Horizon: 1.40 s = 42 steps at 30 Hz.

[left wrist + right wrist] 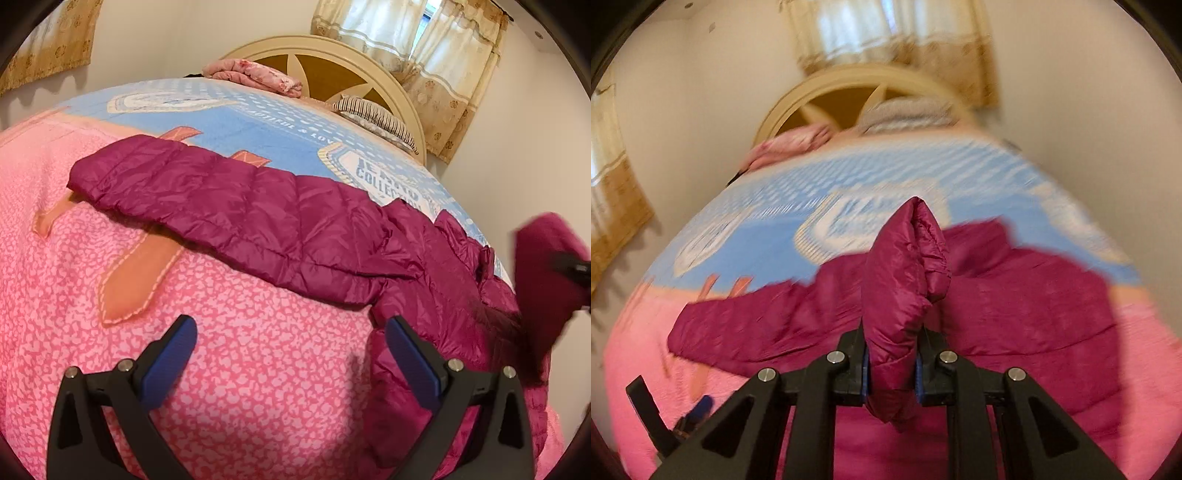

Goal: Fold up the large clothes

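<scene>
bedspread [258, 122] | "COLLECTION" on white badge | small line partly legible, inverted

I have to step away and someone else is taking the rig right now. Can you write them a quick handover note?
Left claw: open, holding nothing, over the pink bedspread just beside the jacket body.
Right claw: shut on a lifted, bunched part of the magenta puffer jacket; which part of it cannot be told.
Jacket: lies on the bed, one sleeve stretched out flat toward the left.
Done: one part picked up; no finished fold shows.
Left: probably lay the held part over the body, fold in the stretched sleeve, then fold the body.
</scene>
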Tool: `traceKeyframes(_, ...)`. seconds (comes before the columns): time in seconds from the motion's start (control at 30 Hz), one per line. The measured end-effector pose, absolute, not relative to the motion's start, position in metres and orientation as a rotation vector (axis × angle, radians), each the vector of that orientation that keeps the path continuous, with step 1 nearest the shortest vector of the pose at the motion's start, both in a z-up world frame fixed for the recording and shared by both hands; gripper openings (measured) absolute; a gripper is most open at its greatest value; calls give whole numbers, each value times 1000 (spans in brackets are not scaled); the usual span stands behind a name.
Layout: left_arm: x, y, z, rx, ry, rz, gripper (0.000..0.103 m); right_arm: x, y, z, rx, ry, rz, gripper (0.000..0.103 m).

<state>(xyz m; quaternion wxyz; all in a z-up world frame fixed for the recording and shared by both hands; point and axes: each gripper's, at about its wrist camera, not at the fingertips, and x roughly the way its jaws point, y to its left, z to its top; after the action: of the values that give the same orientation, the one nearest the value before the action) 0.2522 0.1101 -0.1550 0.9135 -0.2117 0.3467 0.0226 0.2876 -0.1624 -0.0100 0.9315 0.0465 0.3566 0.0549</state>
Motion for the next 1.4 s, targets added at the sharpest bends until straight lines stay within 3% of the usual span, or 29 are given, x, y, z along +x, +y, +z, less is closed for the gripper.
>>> traceKeyframes(0.17, 251, 115, -158, -462, 706, 28, 103, 314, -117, -72, 132, 812, 208, 17)
traceKeyframes(0.27, 252, 116, -159, -466, 706, 22, 103, 323, -103, -107, 154, 880, 250, 23)
traceKeyframes(0.33, 252, 117, -159, -471, 705, 18, 103, 329, -104, -119, 175, 930, 308, 57)
traceKeyframes(0.4, 252, 118, -160, -476, 705, 15, 103, 326, -106, -123, 231, 933, 376, 75)
traceKeyframes(0.43, 253, 118, -160, -477, 706, 14, 103, 325, -105, -122, 240, 923, 396, 77)
traceKeyframes(0.67, 254, 116, -160, -462, 716, 19, 103, 284, -153, -66, 255, 729, 371, 76)
traceKeyframes(0.7, 254, 116, -160, -458, 718, 20, 103, 282, -164, -62, 214, 724, 304, 73)
traceKeyframes(0.73, 254, 116, -160, -455, 720, 22, 103, 283, -177, -61, 152, 729, 219, 59)
traceKeyframes(0.8, 256, 114, -160, -448, 724, 26, 103, 290, -202, -67, 51, 768, 67, 42)
traceKeyframes(0.9, 258, 113, -160, -439, 728, 30, 103, 302, -251, -84, 47, 840, -52, 38)
traceKeyframes(1.13, 263, 105, -162, -377, 759, 65, 103, 293, -366, -113, 202, 869, -301, 36)
traceKeyframes(1.3, 267, 96, -161, -290, 801, 101, 103, 295, -352, -106, 110, 874, -278, 40)
traceKeyframes(1.4, 272, 83, -146, -214, 809, 70, 103, 267, -335, -71, 132, 726, -210, 40)
